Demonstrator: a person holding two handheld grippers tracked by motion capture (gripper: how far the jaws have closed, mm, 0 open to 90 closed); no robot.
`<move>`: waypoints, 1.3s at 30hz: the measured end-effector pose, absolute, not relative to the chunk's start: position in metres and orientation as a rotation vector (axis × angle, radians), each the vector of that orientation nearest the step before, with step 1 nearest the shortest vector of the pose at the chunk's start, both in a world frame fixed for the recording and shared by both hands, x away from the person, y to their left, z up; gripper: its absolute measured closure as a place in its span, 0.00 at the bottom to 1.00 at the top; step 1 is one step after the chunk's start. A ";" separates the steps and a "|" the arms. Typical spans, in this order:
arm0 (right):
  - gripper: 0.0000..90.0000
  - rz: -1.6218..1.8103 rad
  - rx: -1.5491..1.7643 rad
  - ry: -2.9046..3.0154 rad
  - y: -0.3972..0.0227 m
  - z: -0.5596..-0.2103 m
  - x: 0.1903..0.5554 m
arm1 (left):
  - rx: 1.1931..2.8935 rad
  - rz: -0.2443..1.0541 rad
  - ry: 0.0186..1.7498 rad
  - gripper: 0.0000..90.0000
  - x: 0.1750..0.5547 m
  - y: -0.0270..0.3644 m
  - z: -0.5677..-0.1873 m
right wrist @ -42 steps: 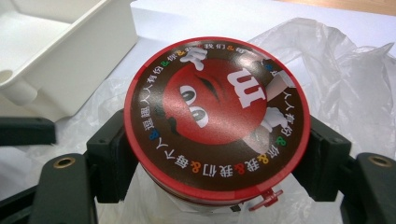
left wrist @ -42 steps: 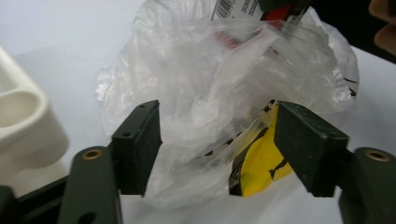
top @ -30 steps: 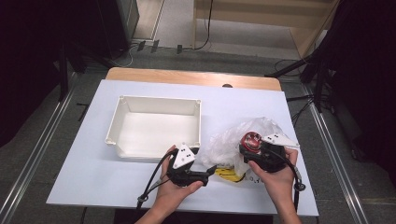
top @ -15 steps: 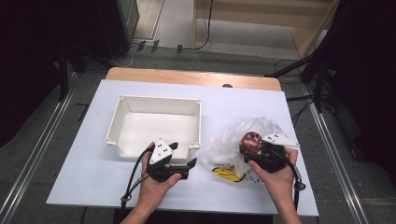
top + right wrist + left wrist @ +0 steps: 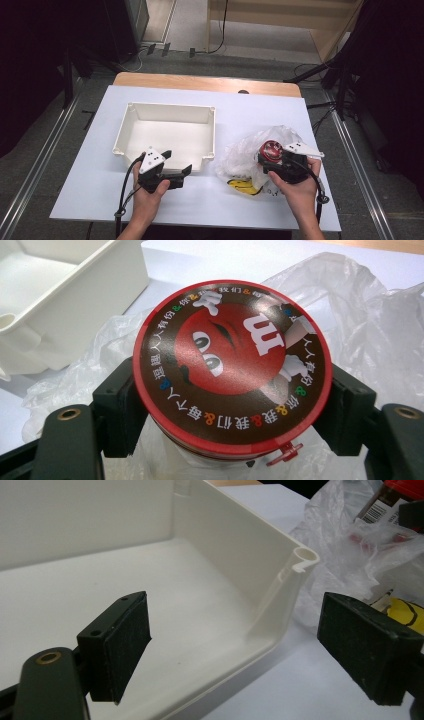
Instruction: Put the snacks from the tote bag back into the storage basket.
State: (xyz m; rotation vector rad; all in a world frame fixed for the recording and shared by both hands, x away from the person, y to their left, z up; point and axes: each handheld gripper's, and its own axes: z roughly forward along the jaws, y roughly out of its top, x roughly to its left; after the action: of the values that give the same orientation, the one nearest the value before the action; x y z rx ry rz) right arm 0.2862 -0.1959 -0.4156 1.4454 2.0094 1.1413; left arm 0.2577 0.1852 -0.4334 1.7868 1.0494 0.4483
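A round tub with a red cartoon-face lid is clamped between the jaws of my right gripper, one pad on each side of it. It sits up out of a crumpled clear plastic bag at the table's right, tub and right gripper together. My left gripper is open at the front right corner of the white tray. In the left gripper view its jaws stand wide apart with the tray's corner wall between them, untouched.
Something yellow lies in the bag's near edge, also visible past the jaw as a yellow patch. The white tray holds nothing. A wooden board borders the far side of the white tabletop.
My left gripper has moved left, away from the bag, to the tray's front right corner. The right gripper and the tub have stayed put.
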 end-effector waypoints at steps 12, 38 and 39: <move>0.29 1.151 1.443 2.008 -0.197 -0.413 0.286 | 1.750 0.473 1.108 0.16 0.255 0.224 -0.433; 0.29 1.179 1.434 1.994 -0.200 -0.400 0.289 | 1.699 0.533 1.176 0.16 0.242 0.286 -0.434; 0.29 1.175 1.434 1.998 -0.198 -0.400 0.290 | 1.676 0.524 1.162 0.17 0.241 0.289 -0.433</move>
State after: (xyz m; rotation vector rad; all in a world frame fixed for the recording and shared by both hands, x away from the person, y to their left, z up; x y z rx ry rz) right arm 0.2902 -0.1981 -0.4000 1.4338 1.9979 1.1751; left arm 0.2414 0.2890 -0.4330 1.6756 1.1617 0.5240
